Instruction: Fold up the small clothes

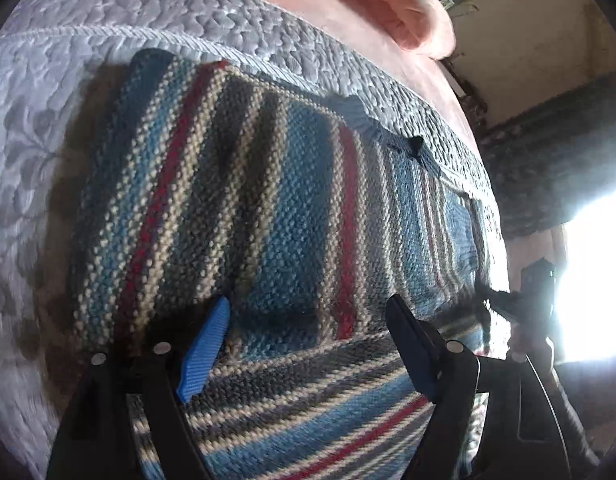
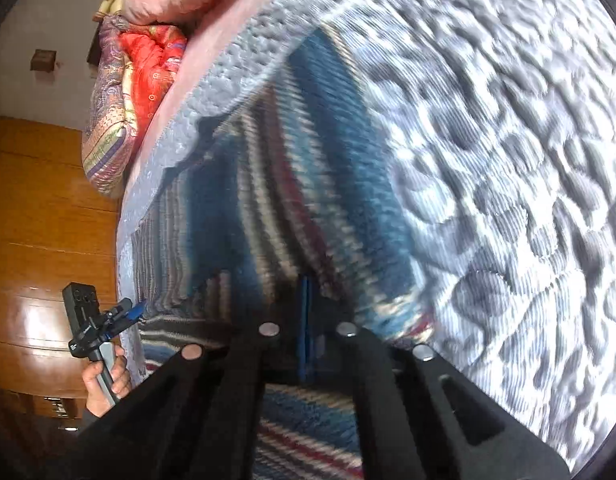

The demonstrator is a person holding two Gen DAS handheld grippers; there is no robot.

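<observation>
A knitted sweater [image 1: 268, 200] striped in blue, cream, grey and red lies on a grey quilted bedspread [image 1: 48, 160]. My left gripper [image 1: 308, 340] hovers open over its near part, blue pads [image 1: 206, 344] spread wide with nothing between them. In the right wrist view the sweater [image 2: 308, 168] is blurred, and my right gripper [image 2: 308, 316] has its pads pressed together on the sweater's edge, which rises around them. A hand [image 2: 104, 380] holds the left gripper [image 2: 134, 312] at the sweater's far side. The right gripper's body [image 1: 539, 284] shows at the bed's right edge.
A pink sheet [image 1: 347, 20] and a pink pillow [image 1: 407, 8] lie beyond the bedspread. Folded red and patterned quilts [image 2: 128, 92] are stacked at the bed's head. A wooden cabinet [image 2: 40, 220] stands beside the bed. Bright window glare [image 1: 595, 272] fills the right.
</observation>
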